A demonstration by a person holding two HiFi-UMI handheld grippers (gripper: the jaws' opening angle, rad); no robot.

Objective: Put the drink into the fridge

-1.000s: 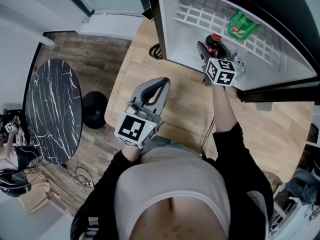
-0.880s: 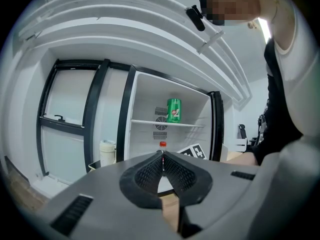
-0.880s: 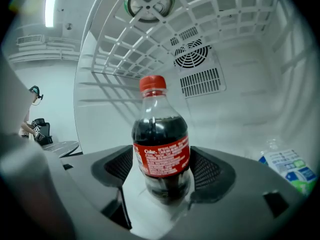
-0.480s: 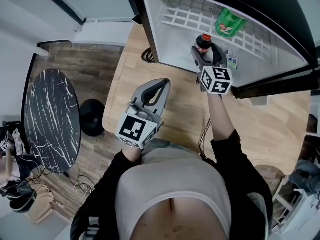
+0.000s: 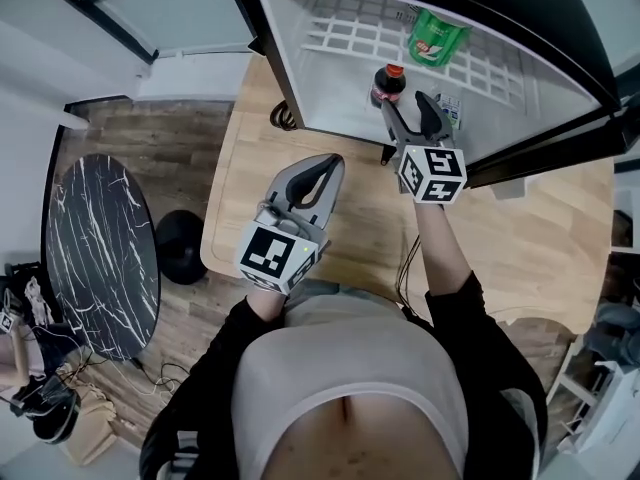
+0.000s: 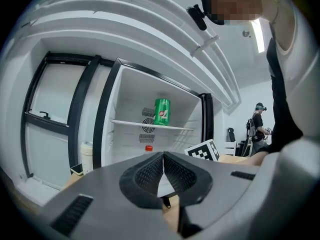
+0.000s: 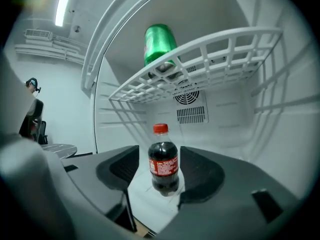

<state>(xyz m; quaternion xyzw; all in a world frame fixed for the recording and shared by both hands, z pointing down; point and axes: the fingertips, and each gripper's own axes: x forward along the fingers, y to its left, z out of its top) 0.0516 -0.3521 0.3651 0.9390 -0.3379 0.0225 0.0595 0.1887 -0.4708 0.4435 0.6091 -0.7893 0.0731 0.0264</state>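
A cola bottle point(image 5: 388, 83) with a red cap stands upright on the floor of the open white fridge point(image 5: 320, 103). My right gripper point(image 5: 409, 108) sits at the fridge's front edge, just behind the bottle. Its jaws are open and have just been closing, with nothing between them. In the right gripper view the bottle point(image 7: 163, 165) stands free beyond the right gripper point(image 7: 159, 156). A green can point(image 7: 160, 44) rests on the wire shelf point(image 7: 200, 64) above. My left gripper point(image 5: 322, 168) hangs shut over the wooden table, empty; in its own view the left gripper point(image 6: 163, 155) points at the fridge.
The fridge stands on a light wooden table point(image 5: 350, 228), its black door point(image 5: 560, 143) swung out to the right. A small carton point(image 5: 452, 113) sits by the right jaw. A black marble round table point(image 5: 100, 238) and a dark stool point(image 5: 180, 246) stand at the left.
My right gripper has drawn back out of the fridge, leaving the cola bottle standing alone on the fridge floor. The left gripper has hardly shifted.
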